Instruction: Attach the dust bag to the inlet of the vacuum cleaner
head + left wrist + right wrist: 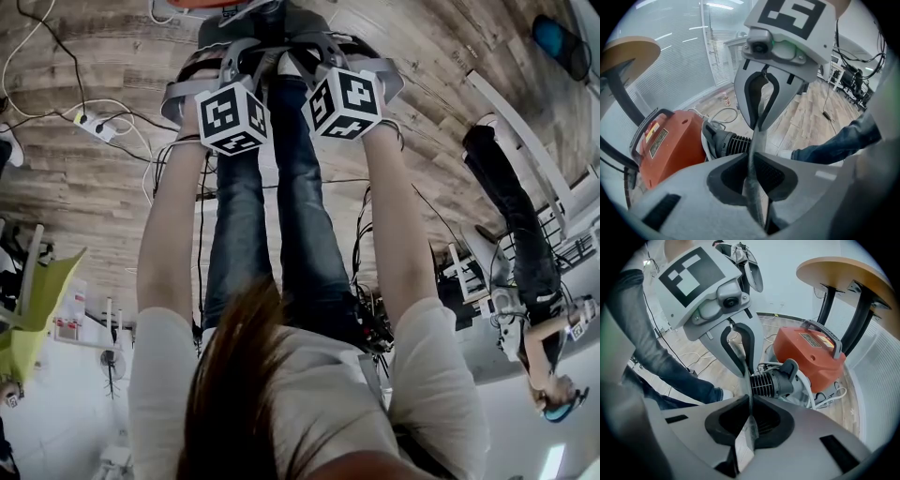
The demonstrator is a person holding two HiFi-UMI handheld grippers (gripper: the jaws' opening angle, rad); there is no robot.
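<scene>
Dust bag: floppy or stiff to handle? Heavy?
Likely thin and floppy: the dust bag shows edge-on as a narrow strip stretched between the left hand-held gripper and right hand-held gripper. Probably light: pinching its edges alone seems to carry it.

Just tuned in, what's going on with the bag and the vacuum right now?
A person holds the bag by its thin edge between both grippers. The left gripper and right gripper face each other, each clamped on it. They hang over the orange vacuum, which sits on the floor by a round table. Its black ribbed inlet shows just beyond the bag. The bag is not on the inlet yet.
</scene>
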